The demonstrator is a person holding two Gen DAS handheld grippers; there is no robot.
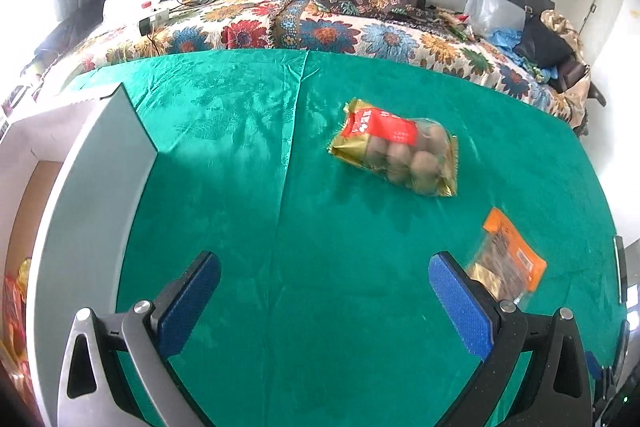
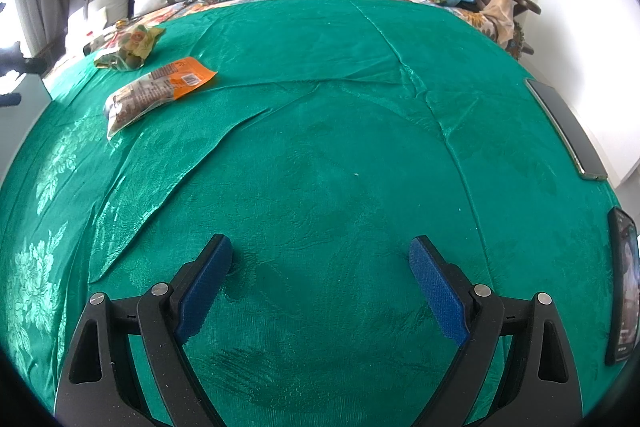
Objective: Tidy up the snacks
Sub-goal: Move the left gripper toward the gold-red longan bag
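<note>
On the green cloth [image 1: 248, 187] spread over the bed, two snack packs lie loose. In the left wrist view the gold-and-red bag of round brown snacks [image 1: 394, 147] sits toward one o'clock from the left gripper [image 1: 324, 303], well apart from it, lying flat and tilted. The orange pack [image 1: 508, 255] lies at about three o'clock, just beside the blue pad of that gripper's right finger, partly hidden behind it; whether they touch cannot be told. The left gripper's jaws stand wide apart with nothing between them. At nine o'clock a grey-edged white box [image 1: 100, 163] stands at the cloth's border, with something red and gold showing low inside it. In the right wrist view the right gripper [image 2: 320, 283] hangs low over bare cloth, jaws likewise spread and empty. From there the orange pack [image 2: 158, 89] lies off at ten o'clock, well apart, with the gold bag [image 2: 128, 49] beyond it. Two dark phones [image 2: 566, 127] rest at the cloth's edge around three o'clock.
</note>
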